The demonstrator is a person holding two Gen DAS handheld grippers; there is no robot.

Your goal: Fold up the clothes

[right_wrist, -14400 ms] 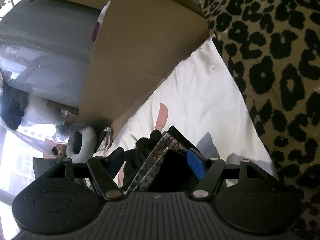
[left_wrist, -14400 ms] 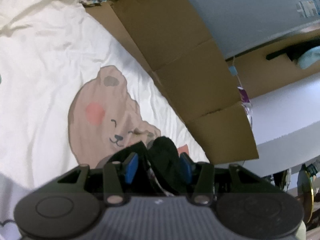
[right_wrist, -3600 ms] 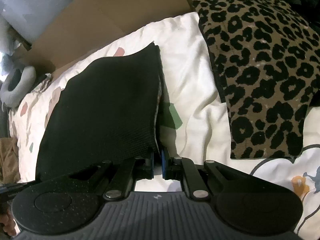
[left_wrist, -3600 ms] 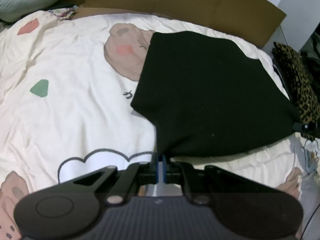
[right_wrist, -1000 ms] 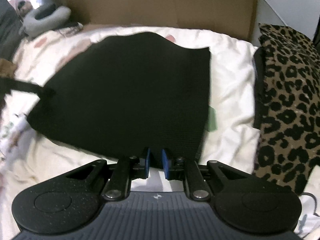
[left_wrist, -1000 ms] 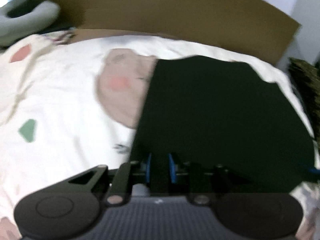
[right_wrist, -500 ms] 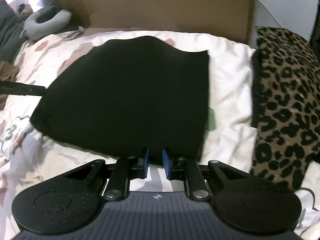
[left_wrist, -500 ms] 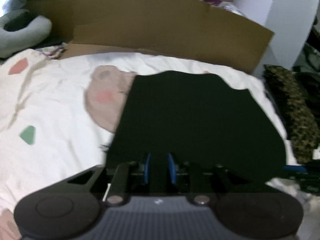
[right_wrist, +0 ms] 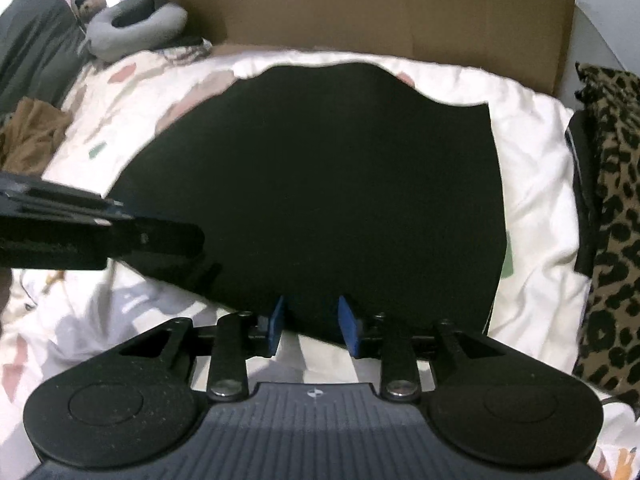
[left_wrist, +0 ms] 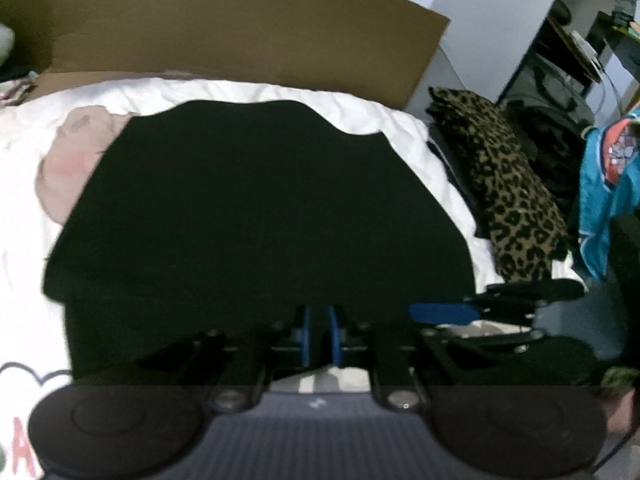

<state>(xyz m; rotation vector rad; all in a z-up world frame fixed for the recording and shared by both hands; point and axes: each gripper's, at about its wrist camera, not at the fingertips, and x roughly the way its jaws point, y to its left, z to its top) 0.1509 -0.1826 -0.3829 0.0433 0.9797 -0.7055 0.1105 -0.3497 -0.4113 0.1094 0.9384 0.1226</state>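
Note:
A black garment (left_wrist: 256, 208) lies spread flat on the white patterned bedsheet (left_wrist: 24, 216). It also shows in the right wrist view (right_wrist: 320, 184). My left gripper (left_wrist: 320, 338) is shut on the garment's near edge, its blue pads pinching the black cloth. My right gripper (right_wrist: 312, 322) is partly open at the garment's near edge, with the cloth edge lying between its blue pads. The right gripper shows from the side in the left wrist view (left_wrist: 444, 314); the left gripper shows at the left of the right wrist view (right_wrist: 120, 236).
A brown cardboard sheet (right_wrist: 380, 8) stands along the far side of the bed. A leopard-print cloth (right_wrist: 612, 208) lies at the right edge. A grey neck pillow (right_wrist: 132, 24) and a brown garment (right_wrist: 32, 136) lie at the left. A turquoise garment (left_wrist: 608, 184) hangs at the far right.
Both grippers have pulled closer together along the garment's near edge. The right gripper's pads have spread apart from nearly shut. The left gripper stays pinched on the cloth.

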